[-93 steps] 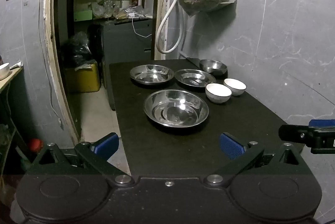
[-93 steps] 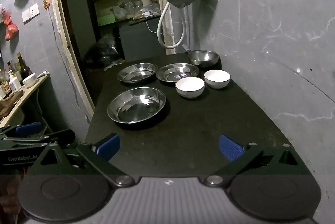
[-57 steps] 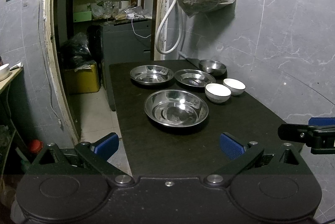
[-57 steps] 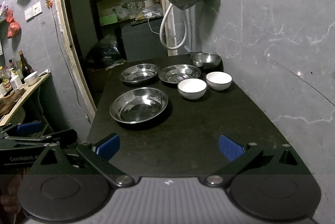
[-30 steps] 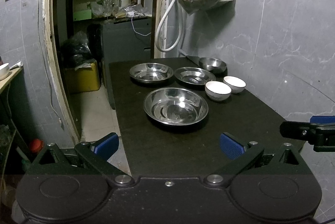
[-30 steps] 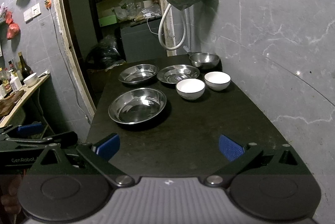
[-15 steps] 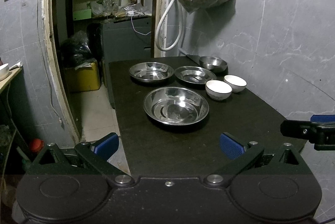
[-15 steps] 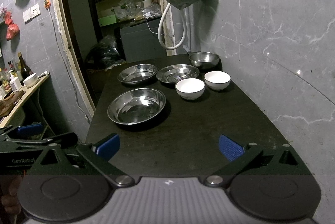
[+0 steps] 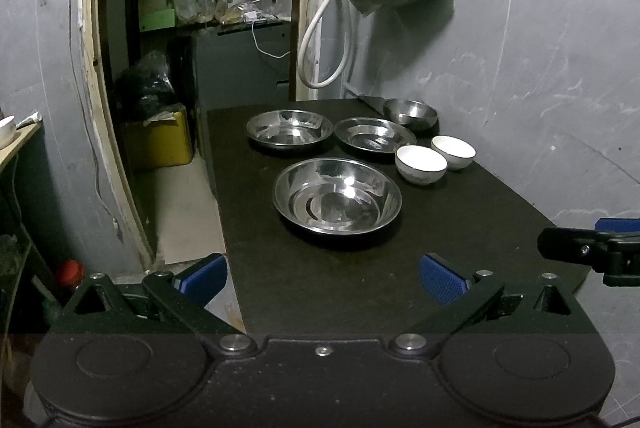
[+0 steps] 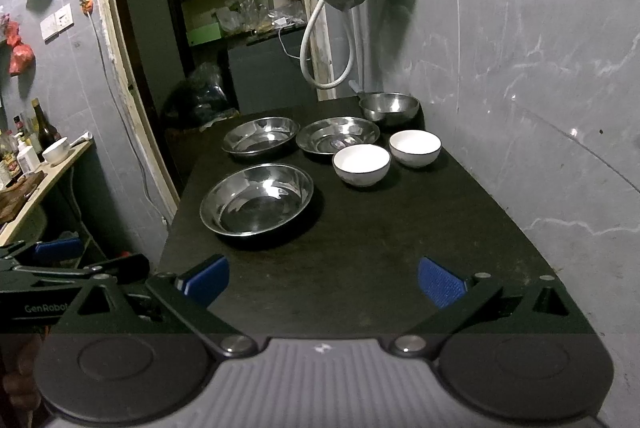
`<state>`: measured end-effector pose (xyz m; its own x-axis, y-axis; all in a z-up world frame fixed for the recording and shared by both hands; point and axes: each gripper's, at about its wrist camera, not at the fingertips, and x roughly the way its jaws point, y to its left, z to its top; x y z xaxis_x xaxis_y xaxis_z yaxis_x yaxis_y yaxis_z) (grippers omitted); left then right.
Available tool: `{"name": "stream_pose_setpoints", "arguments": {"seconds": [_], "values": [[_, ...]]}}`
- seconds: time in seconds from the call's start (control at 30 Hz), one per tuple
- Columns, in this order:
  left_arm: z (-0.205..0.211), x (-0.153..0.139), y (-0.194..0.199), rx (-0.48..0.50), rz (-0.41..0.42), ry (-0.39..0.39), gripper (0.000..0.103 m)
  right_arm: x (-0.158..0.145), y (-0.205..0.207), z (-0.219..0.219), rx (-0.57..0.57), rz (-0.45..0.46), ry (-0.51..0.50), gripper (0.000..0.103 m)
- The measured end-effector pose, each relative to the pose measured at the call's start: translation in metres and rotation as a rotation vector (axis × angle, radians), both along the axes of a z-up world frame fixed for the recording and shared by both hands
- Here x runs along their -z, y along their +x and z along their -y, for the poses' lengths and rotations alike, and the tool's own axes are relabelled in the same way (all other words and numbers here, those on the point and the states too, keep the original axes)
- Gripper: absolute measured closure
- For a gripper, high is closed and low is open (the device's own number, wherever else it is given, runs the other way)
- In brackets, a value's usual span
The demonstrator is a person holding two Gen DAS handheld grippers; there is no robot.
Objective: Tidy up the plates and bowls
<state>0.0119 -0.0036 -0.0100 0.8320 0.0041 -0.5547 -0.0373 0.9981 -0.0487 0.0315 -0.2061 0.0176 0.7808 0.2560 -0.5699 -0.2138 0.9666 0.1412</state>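
Left wrist view: sitting low at the near end of the long black table (image 9: 460, 228), facing forward along it between the left gripper's (image 9: 323, 278) blue-padded fingers toward the grey marble-patterned wall (image 9: 540, 48).

Right wrist view: looking the same way from just to the right, between the right gripper's (image 10: 323, 278) fingers.

Both are standing well back from, and sharing, the large round steel basin (image 9: 337, 195) (image 10: 256, 199). Each is catching the other gripper at its frame edge.
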Motion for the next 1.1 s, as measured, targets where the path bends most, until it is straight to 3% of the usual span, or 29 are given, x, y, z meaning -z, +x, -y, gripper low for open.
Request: {"name": "stream_pose_setpoints", "arguments": {"seconds": [0.57,0.87,1.1], "values": [[0.01,0.016,0.041,-0.033,-0.112,0.006,0.001,0.022,0.049,0.013,-0.043,-0.081,0.027,0.0],[-0.001,0.023,0.099,-0.159,-0.183,-0.036,0.001,0.034,0.116,0.016,-0.135,-0.113,0.014,0.0],[-0.007,0.014,0.158,-0.206,-0.273,-0.031,0.001,0.046,0.171,0.031,-0.155,-0.123,0.103,0.0]]}}
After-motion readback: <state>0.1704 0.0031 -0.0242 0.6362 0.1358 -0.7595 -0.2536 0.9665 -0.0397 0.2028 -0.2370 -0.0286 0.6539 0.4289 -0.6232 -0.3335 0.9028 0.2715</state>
